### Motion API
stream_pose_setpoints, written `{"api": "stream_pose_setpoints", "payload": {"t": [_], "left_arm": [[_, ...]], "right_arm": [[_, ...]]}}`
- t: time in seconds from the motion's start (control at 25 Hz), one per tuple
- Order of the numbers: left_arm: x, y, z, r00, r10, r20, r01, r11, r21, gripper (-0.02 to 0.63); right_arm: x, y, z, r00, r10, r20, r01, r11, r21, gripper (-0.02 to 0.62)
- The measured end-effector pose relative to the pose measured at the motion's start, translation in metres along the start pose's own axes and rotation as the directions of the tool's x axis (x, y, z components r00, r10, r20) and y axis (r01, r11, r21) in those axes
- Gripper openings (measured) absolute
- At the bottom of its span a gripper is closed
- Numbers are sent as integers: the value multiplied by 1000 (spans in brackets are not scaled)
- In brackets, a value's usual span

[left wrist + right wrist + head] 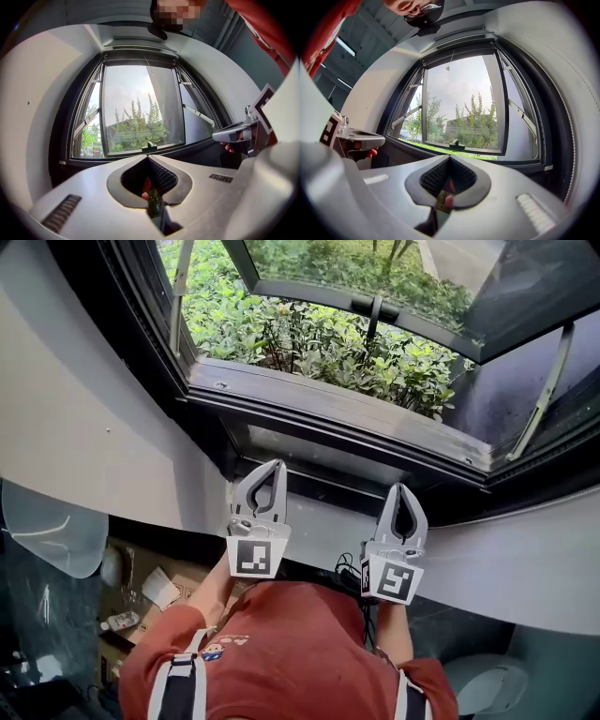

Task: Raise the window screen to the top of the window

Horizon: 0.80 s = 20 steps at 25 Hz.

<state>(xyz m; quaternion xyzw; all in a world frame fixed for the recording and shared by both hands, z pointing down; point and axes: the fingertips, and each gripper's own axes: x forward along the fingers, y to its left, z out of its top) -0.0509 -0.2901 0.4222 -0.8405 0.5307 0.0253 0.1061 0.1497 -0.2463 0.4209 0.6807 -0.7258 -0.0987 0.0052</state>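
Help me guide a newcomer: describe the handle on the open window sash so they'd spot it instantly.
Find the dark-framed window open over green shrubs. Its glass sash swings outward; follow the sash's bottom rail to the middle. The handle is the short black lever there, unlike the long pale stay arms at the sash's two sides.

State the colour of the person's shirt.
Rust red; the shirt shows best in the head view.

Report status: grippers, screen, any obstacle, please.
Left gripper and right gripper shut, empty, short of the window. No screen seen across the opening. No obstacle seen.
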Motion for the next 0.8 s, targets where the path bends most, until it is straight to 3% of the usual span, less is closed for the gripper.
{"api": "stream_pose_setpoints", "payload": {"t": [0.8], "left_arm": [[4,-10,5,1000,-18,18,19,1000,-20,6]], "right_arm": [[-4,-2,2,1000,0,3,0,1000,-30,9]]}}
